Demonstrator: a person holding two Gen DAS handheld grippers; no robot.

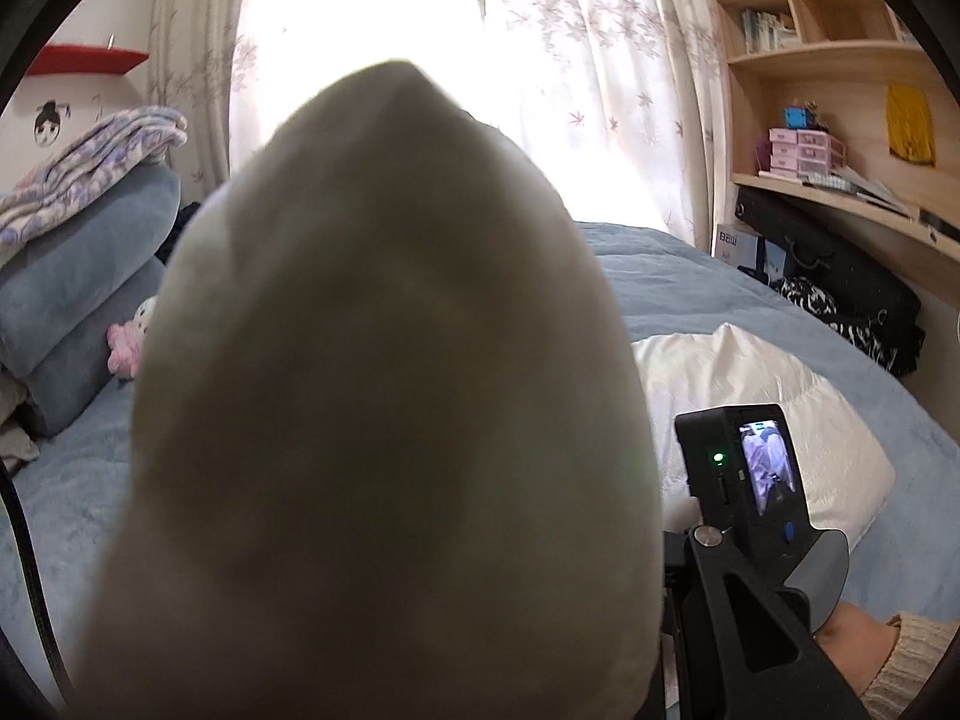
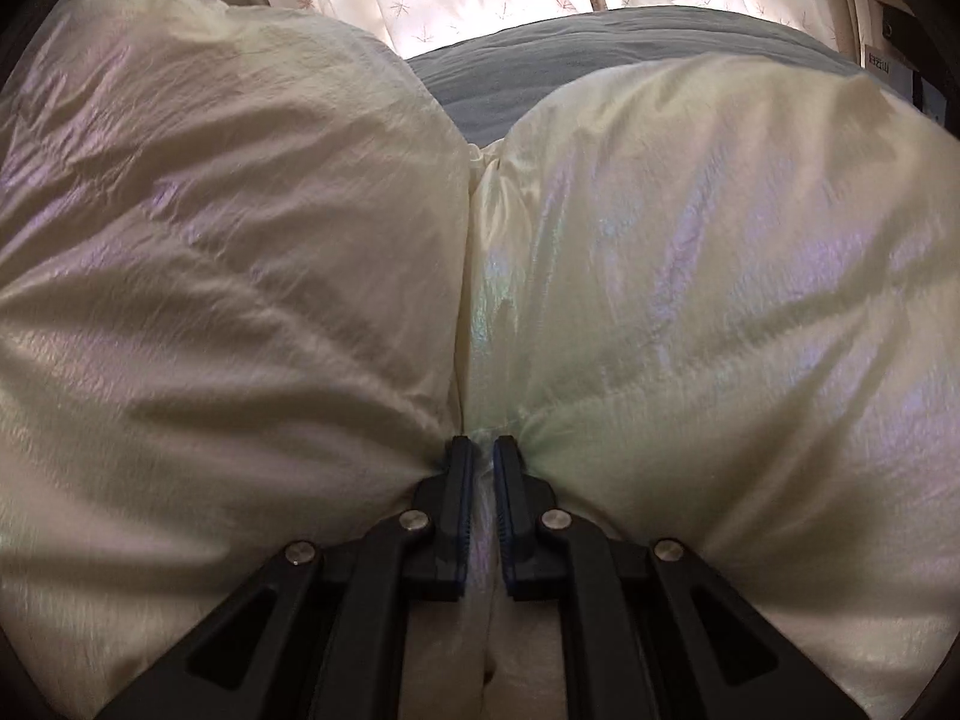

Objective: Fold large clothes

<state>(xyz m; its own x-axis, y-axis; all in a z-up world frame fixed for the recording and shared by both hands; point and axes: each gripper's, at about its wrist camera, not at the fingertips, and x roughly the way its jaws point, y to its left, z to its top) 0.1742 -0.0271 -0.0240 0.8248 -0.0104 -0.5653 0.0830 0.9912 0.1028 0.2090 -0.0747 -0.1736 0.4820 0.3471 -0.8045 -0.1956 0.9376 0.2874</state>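
Note:
A cream-white shiny puffer jacket (image 2: 690, 252) lies in two puffy halves on the blue bed (image 2: 528, 54). My right gripper (image 2: 485, 462) is shut on a thin fold of it at the seam between the halves. In the left wrist view a raised bulge of the same jacket (image 1: 384, 390) fills the middle, standing up off the bed right in front of the camera. It hides my left gripper's fingers, which seem shut on it. The right gripper's body with its small screen (image 1: 762, 468) shows at lower right, over more of the jacket (image 1: 768, 372).
Folded blue blankets (image 1: 78, 294) topped by a floral quilt (image 1: 90, 168) are stacked at the left, with a pink plush toy (image 1: 126, 348) beside them. Curtains (image 1: 600, 90) hang behind the bed. Wooden shelves (image 1: 840, 60) and a black bag (image 1: 840, 276) stand right. A knitted sleeve (image 1: 906, 660) shows at bottom right.

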